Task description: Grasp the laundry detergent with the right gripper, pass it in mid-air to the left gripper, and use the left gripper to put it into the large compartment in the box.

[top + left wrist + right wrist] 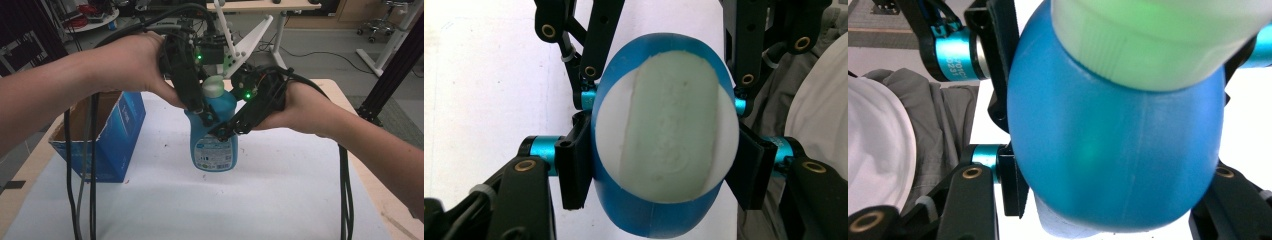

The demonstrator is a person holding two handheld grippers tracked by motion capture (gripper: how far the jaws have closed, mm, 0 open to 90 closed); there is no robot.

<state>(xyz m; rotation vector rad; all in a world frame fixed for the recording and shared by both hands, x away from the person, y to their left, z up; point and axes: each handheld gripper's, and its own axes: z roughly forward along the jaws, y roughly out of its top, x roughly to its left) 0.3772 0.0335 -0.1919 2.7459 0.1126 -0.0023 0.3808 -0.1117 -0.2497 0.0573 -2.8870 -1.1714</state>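
In the high view, a blue bottle [214,135] with a pale green cap [214,87] stands upright at the middle of the frame on the white table cover [280,200]. The left gripper [202,111] comes down from the upper left, held in the person's left hand [137,62], and its black jaws press on the bottle's shoulder just under the cap. The right gripper [227,131] reaches in from the right, in the right hand [295,107], its jaws lying against the bottle's upper body a little lower. An open blue cardboard box [107,137] sits at the left of the frame, apart from the bottle.

In the left gripper view, the camera looks straight down on the cap [669,135], which sits at the centre. The left gripper [663,172] has a black jaw tight against the blue bottle [654,220] on either side, pinching it. The other gripper's jaws touch the bottle higher in the frame.

In the right gripper view, the bottle [1113,145] bulges across the middle with the cap [1158,35] at the upper right. The right gripper [1113,195] clamps the bottle at the lower left and lower right.
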